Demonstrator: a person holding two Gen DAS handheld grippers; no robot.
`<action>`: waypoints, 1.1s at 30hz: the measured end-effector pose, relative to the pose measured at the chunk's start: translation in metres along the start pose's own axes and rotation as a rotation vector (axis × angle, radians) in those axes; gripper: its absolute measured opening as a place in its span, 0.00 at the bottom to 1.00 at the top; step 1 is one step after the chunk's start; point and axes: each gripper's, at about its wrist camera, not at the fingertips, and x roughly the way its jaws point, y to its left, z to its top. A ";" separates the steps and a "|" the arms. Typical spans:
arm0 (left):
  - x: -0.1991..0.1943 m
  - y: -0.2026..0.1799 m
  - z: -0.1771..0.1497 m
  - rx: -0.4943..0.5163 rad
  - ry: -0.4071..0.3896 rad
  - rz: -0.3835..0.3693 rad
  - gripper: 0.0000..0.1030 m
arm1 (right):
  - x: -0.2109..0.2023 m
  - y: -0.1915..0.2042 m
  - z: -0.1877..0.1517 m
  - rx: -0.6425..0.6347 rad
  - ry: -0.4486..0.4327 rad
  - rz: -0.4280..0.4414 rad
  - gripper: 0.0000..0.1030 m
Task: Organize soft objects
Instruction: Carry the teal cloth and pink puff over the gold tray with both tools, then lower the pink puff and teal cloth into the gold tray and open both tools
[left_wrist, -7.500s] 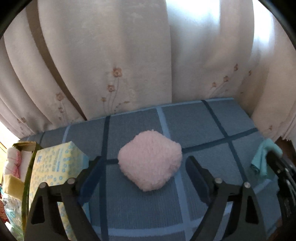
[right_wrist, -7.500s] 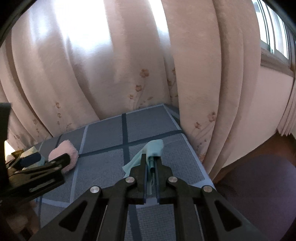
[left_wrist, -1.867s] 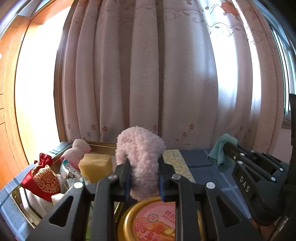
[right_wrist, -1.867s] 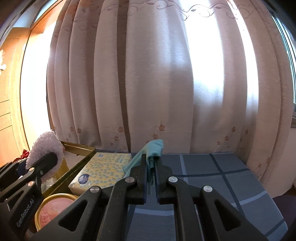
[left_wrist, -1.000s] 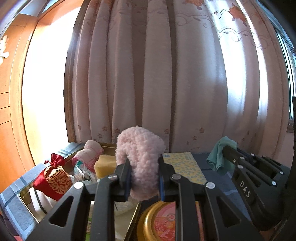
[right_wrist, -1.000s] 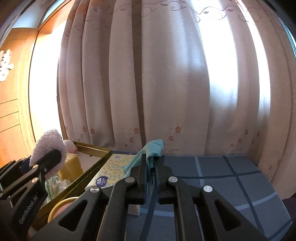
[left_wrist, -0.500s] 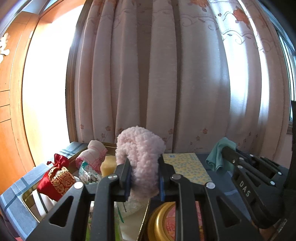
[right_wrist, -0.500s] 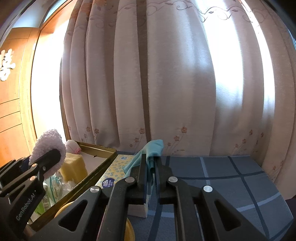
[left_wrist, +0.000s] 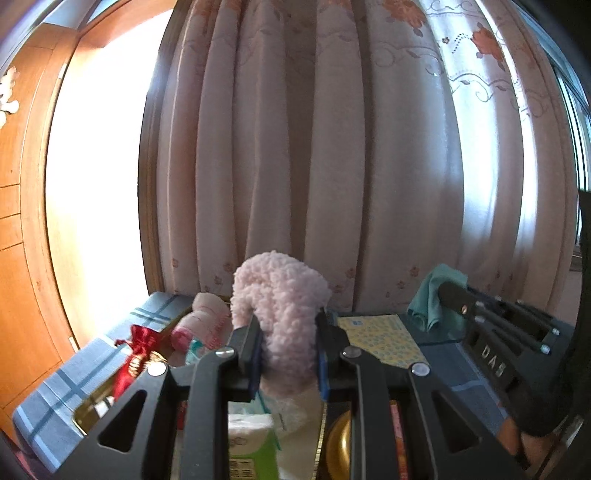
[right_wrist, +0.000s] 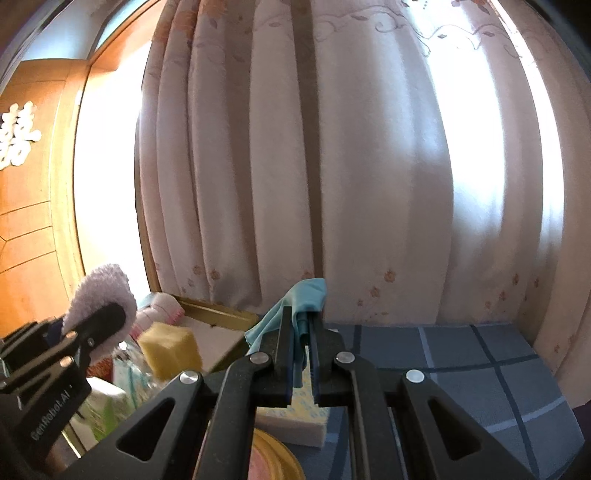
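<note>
Two soft things are in my grip. My left gripper (left_wrist: 286, 341) has its jaws pressed into the sides of a fluffy pink pad (left_wrist: 282, 317), which stands upright between them and bulges out above the fingertips (left_wrist: 248, 338). From the right wrist camera I see the same pad (right_wrist: 99, 295) at about nine o'clock, poking up past the dark finger that clamps it. My right gripper (right_wrist: 300, 332) has its jaws pressed together on a teal cloth (right_wrist: 301, 301); the cloth sticks up from the pinch at twelve o'clock and one fold droops toward ten o'clock. In the left wrist view that cloth (left_wrist: 430, 299) sits at roughly three o'clock, at the tip of the right gripper's black fingers.

Below the pink pad lies a gold-rimmed tray (right_wrist: 218, 312), already crowded. I can make out a yellow sponge block (right_wrist: 170, 349), a pink-and-white rolled towel (left_wrist: 203, 325) at ten o'clock of the pad, a red pouch with gold pattern (left_wrist: 135, 356) farther toward nine o'clock, and a green-and-white packet (left_wrist: 251, 443) at six o'clock, partly hidden by my left fingers. Just beside the tray, toward three o'clock, lies a yellow dotted tissue pack (left_wrist: 380, 339), and nearer me a round gold tin lid (right_wrist: 269, 461), mostly covered by the gripper frames. All of it rests on a blue plaid cover (right_wrist: 480, 362). Behind hangs a pale flowered curtain (left_wrist: 332, 166), with a wooden frame (left_wrist: 26, 221) at nine o'clock.
</note>
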 end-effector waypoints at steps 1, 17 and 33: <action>0.000 0.002 0.002 0.002 0.001 0.002 0.20 | 0.000 0.002 0.003 0.001 -0.003 0.006 0.07; 0.004 0.036 0.023 0.018 0.039 0.054 0.20 | 0.006 0.045 0.040 -0.020 -0.006 0.117 0.07; 0.020 0.073 0.026 0.027 0.128 0.063 0.21 | 0.038 0.092 0.050 -0.083 0.088 0.181 0.07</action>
